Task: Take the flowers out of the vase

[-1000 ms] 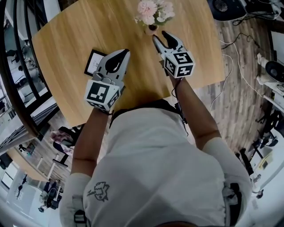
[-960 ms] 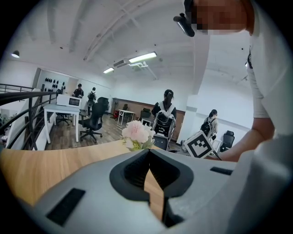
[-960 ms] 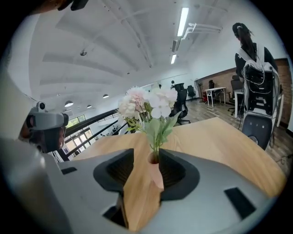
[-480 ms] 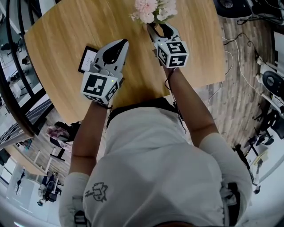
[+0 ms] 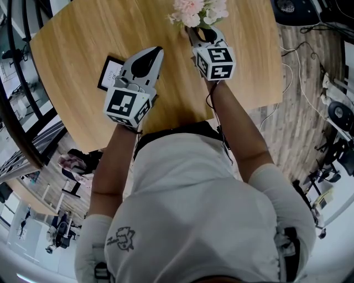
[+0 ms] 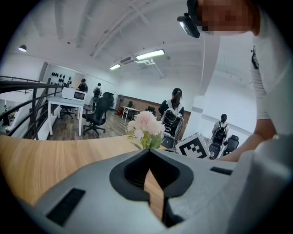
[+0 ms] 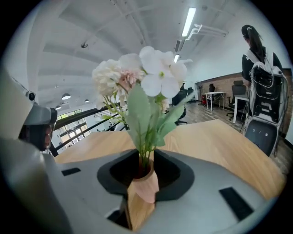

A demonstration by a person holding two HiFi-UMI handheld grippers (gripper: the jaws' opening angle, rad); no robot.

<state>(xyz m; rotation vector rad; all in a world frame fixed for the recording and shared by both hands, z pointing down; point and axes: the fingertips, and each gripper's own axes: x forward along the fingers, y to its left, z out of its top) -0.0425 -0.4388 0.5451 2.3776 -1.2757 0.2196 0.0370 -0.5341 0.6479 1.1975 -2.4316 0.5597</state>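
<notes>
A bunch of pink and white flowers (image 5: 196,8) stands in a small wooden vase (image 7: 144,183) at the far edge of the round wooden table (image 5: 83,44). My right gripper (image 5: 200,32) reaches under the blooms. Its jaws have just been closing, and the vase neck now sits pinched between them with the green stems (image 7: 145,137) rising from it. In the head view the vase is almost hidden by the flowers and the jaws. My left gripper (image 5: 157,51) hovers over the table to the left, shut and holding nothing. The left gripper view shows the flowers (image 6: 145,125) ahead.
A black-framed card (image 5: 109,74) lies on the table just left of the left gripper. A railing (image 5: 11,110) runs along the table's left side. Cables (image 5: 287,83) and equipment lie on the wooden floor at the right. Several people stand in the background.
The right gripper moved forward to the vase and its jaws closed round the neck. The left gripper shifted only slightly over the table.
</notes>
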